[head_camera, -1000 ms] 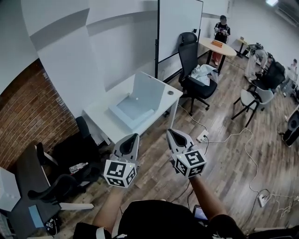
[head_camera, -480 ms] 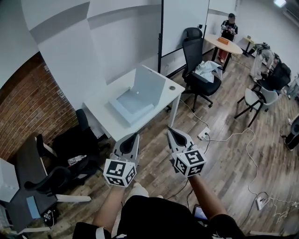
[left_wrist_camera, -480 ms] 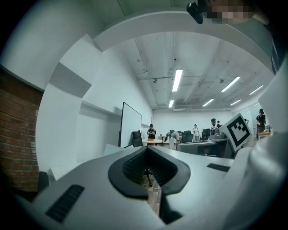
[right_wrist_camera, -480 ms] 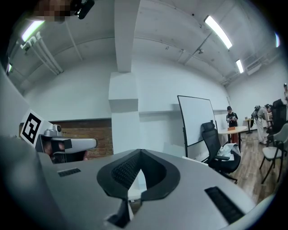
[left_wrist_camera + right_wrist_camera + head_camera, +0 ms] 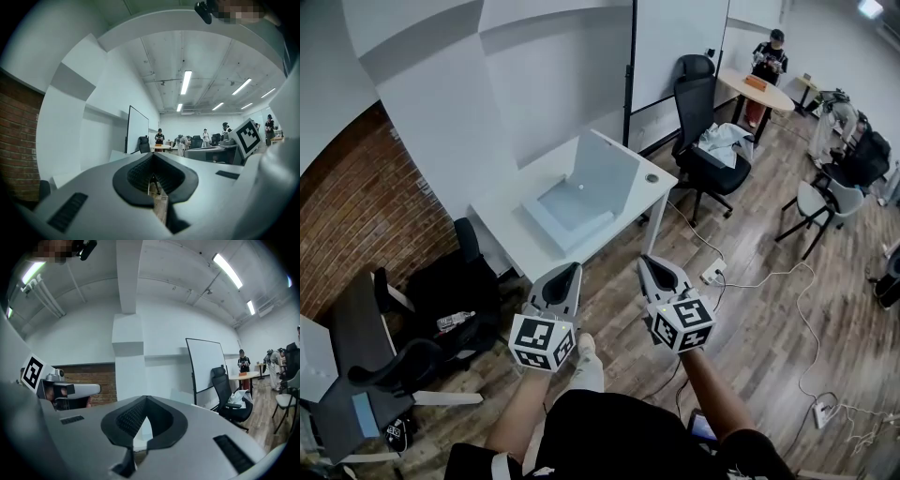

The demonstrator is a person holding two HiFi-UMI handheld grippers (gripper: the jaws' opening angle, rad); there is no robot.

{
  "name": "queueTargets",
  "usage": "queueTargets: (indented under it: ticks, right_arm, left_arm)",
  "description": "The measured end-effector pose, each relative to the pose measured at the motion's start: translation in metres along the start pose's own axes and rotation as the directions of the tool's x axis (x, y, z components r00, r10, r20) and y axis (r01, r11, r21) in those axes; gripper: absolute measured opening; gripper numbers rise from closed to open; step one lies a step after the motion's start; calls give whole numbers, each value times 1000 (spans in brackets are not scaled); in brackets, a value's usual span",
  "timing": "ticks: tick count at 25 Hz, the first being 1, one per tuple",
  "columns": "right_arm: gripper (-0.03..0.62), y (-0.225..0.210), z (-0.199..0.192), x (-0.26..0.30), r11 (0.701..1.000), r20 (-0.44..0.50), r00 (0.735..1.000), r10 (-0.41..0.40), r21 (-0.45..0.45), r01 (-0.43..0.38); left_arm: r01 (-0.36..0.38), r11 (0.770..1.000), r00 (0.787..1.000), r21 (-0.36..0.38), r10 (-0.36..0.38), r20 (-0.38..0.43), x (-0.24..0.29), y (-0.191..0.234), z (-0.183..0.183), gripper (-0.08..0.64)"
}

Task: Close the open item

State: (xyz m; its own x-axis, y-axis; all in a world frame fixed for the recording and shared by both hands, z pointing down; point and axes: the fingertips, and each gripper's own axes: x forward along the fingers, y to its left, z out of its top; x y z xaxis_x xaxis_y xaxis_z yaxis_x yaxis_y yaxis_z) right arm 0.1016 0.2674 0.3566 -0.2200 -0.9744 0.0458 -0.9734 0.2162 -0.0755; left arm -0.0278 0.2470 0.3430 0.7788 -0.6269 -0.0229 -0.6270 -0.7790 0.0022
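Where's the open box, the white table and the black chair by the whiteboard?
open box (image 5: 572,200), head view, inside of its base.
white table (image 5: 508,236), head view, bare top.
black chair (image 5: 695,100), head view, backrest.

Person in a black top (image 5: 609,436) and white shoe (image 5: 587,364); grey left gripper (image 5: 565,274) and right gripper (image 5: 651,267), black ribbed pads, white cubes (image 5: 542,342) printed with black square markers.

Open-plan office: whiteboard (image 5: 675,47), swivel chair (image 5: 696,108), white desk (image 5: 511,239), round meeting table (image 5: 757,92), ceiling strip lights (image 5: 186,82).
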Motion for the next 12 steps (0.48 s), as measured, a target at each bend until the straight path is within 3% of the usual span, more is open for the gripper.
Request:
queueTargets:
  ticks: [12]
  right_arm:
    - [37, -42, 10, 83, 1000, 3, 1000, 4, 11, -4]
  left_arm:
    - [-8, 1000, 1000, -12, 8, -4, 73, 58, -1, 9]
